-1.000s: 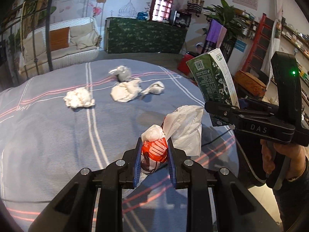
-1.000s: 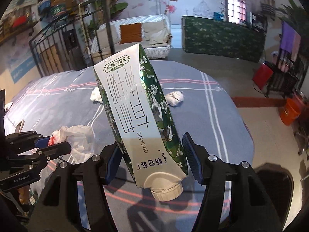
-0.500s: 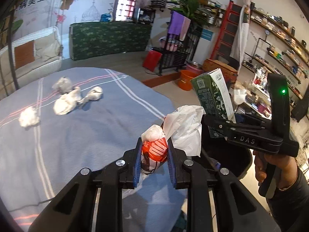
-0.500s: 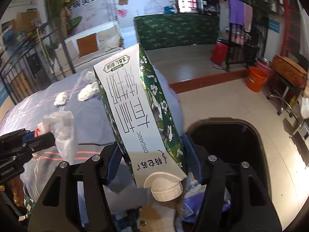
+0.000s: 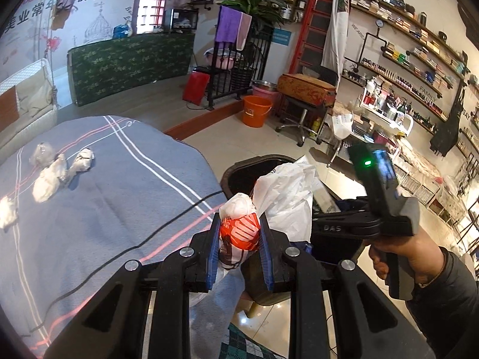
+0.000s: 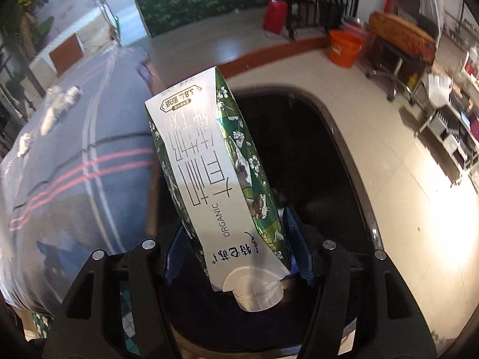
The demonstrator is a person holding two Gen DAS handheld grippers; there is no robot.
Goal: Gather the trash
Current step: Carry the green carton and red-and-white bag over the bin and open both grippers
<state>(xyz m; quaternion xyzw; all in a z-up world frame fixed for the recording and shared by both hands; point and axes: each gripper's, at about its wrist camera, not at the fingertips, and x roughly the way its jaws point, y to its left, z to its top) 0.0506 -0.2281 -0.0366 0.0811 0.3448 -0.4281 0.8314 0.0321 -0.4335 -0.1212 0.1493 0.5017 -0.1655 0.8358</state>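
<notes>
Left hand-held gripper (image 5: pixel 239 233) pinching orange-white plastic bag (image 5: pixel 241 227); right hand-held gripper (image 6: pixel 236 239) clamped on green milk carton (image 6: pixel 215 173), over black bin (image 6: pixel 314 161).

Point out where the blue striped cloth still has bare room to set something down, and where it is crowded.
Bare: the wide stretch of blue striped cloth between the crumpled tissues and the left gripper. Crowded: the tissue cluster toward the cloth's far left side, and the bin side, where the right gripper holds the milk carton.
</notes>
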